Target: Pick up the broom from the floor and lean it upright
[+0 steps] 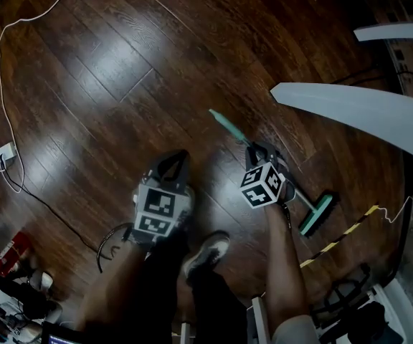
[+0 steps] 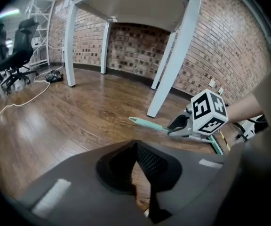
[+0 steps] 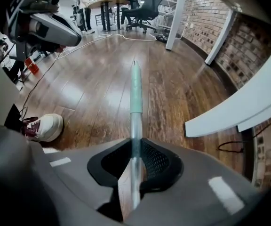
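Observation:
The broom (image 1: 228,126) has a teal grip, a silver shaft and a teal head (image 1: 315,216) that is low by the floor at the right. My right gripper (image 1: 257,149) is shut on the silver shaft just below the teal grip. In the right gripper view the broom shaft (image 3: 134,93) runs straight out between the jaws of my right gripper (image 3: 134,142). My left gripper (image 1: 178,156) hovers to the left, apart from the broom, with its tips together and nothing in them. From the left gripper view, my left gripper (image 2: 135,145) faces the broom handle (image 2: 147,124) and the right gripper (image 2: 178,124).
A white table (image 1: 357,110) stands at the right, with its leg (image 2: 171,65) just beyond the broom. A person's shoe (image 1: 206,253) is between my grippers. A white cable (image 1: 6,92) trails at the left. Striped tape (image 1: 343,239) lies near the broom head. An office chair (image 2: 18,55) stands far off.

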A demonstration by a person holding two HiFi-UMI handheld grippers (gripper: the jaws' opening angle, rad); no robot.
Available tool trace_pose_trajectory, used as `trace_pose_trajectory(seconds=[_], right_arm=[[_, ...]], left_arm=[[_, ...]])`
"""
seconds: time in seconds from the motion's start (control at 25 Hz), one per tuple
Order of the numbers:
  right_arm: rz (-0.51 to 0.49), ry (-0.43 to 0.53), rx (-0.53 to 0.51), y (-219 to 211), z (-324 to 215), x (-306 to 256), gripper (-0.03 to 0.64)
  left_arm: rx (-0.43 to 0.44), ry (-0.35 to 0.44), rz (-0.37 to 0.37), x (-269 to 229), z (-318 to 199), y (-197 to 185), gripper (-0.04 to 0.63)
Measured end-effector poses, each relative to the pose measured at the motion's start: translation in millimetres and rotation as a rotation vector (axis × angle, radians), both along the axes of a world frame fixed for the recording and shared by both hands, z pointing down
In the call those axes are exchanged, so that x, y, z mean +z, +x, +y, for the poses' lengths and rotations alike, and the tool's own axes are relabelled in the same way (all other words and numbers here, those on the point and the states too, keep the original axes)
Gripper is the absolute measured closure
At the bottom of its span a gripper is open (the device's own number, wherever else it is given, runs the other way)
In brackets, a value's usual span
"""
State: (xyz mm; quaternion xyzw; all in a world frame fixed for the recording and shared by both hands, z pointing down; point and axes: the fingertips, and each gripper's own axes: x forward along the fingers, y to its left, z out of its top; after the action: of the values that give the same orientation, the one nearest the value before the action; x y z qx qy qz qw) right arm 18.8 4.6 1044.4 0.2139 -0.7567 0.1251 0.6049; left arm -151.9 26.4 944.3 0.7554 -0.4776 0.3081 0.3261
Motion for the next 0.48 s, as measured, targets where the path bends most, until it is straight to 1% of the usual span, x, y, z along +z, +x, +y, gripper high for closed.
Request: trace_pose_trajectory(seconds=[0.2, 0.32, 0.48], right_arm=[[0.003, 0.073, 0.045, 15.8, -9.7, -58.5, 0.532], [0.004, 0.104, 0.07, 26.6, -11.6, -94.9, 0.532], [0.014, 0.105, 0.089, 42.8, -2.0, -138.5, 0.532]], left_arm=[[0.004, 0.025, 0.008, -38.6, -9.0, 3.3, 0.595], [0.041, 0.041, 0.023, -64.4, -15.7, 11.1, 0.595], [0.084, 0.061, 0.03, -106.5, -22.0, 22.6, 0.595]])
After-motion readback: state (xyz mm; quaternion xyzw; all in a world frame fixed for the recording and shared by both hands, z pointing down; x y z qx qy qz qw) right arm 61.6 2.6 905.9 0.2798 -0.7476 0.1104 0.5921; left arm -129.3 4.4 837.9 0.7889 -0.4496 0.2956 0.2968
